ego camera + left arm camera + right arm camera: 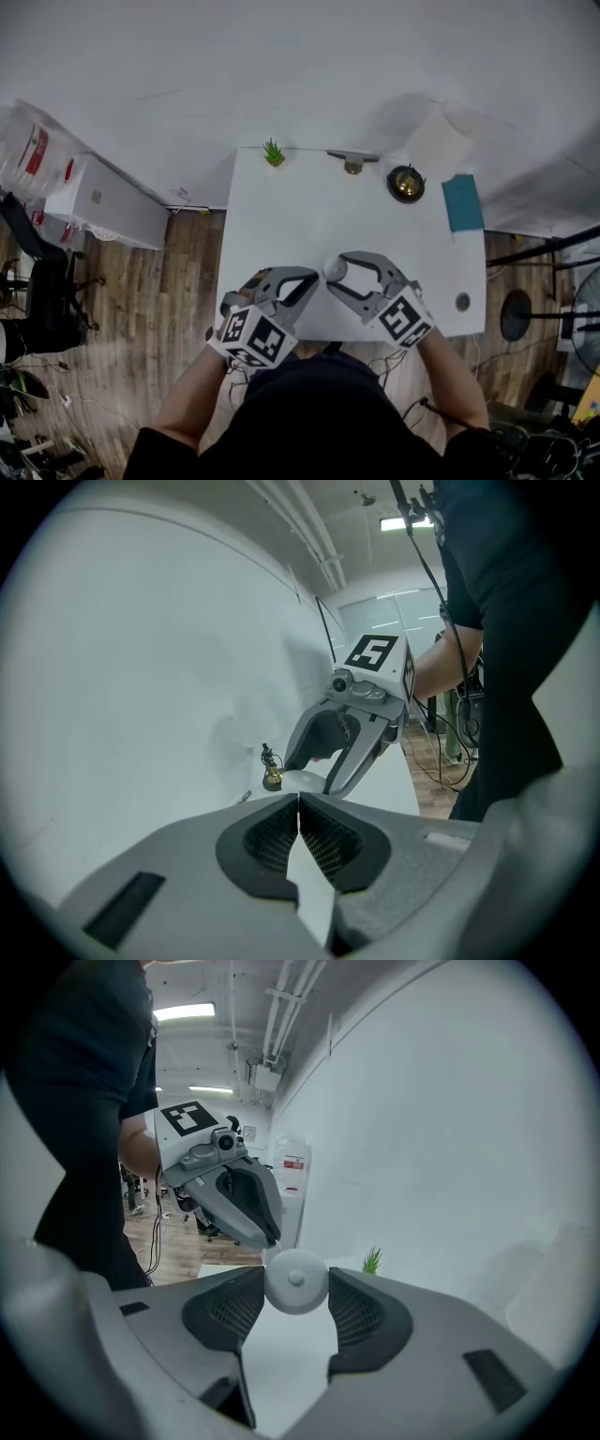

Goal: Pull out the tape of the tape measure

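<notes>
Round white tape measure is clamped in the right gripper. Left gripper is pinched fully closed just beside it, tab not discernible. No tape is seen drawn out yet.

Standing in a robotics test lab that is sharing an office-like room.

Bare pipes are running under the ceiling beside glowing strip lights. Cables are trailing over the wood-look floor. An office chair is standing off the left edge of the white table, and a stand base and a fan are sitting off its right edge. The table is backing onto a plain white wall. At its near edge a person is holding a left gripper and a right gripper, each carrying a cube of square markers.
</notes>
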A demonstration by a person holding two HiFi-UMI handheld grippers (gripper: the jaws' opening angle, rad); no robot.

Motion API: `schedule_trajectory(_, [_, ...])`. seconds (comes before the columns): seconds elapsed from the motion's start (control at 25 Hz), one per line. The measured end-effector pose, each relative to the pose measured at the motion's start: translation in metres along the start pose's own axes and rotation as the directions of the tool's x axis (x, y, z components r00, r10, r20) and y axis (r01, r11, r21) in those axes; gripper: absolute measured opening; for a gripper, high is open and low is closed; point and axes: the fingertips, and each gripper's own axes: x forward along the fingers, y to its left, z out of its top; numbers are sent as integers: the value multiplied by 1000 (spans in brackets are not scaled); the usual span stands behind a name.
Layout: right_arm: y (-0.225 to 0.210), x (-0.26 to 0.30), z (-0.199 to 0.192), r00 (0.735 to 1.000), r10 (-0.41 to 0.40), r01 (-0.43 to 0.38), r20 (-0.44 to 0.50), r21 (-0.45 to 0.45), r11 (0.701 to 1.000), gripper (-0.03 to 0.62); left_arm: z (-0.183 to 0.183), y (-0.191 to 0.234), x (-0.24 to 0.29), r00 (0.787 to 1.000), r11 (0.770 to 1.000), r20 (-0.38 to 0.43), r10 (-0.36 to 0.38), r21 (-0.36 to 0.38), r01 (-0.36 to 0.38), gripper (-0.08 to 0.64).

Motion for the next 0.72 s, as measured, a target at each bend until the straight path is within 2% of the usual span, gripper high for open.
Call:
schedule_trajectory(0.2, [-3,4,-10,999,21,-19,-39,36,999,219,-12,8,-3,1000,1000,-26,-8,-24,8,9])
schedule_trajectory(0.28, [-1,6,-16,997,45,-42,-69,46,998,219,-18,6,-3,998,998,-41,-41,-52,39,11])
schedule_trajectory(0.36, [4,8,-22,990,92,-86,-103,68,994,219,-25,2,-4,994,990,-51,-96,-112,90,9])
schedule_trajectory(0.52, [14,11,-36,966,205,-178,-158,172,969,219,-35,-2,-1,976,952,-53,-210,-240,192,9])
schedule_trajectory(0.6, [17,11,-42,948,264,-222,-176,228,948,219,-39,-6,0,961,923,-44,-272,-295,248,9])
schedule_trajectory(0.72, [21,11,-51,917,353,-281,-184,331,901,219,-45,-13,0,935,874,-23,-353,-366,321,9])
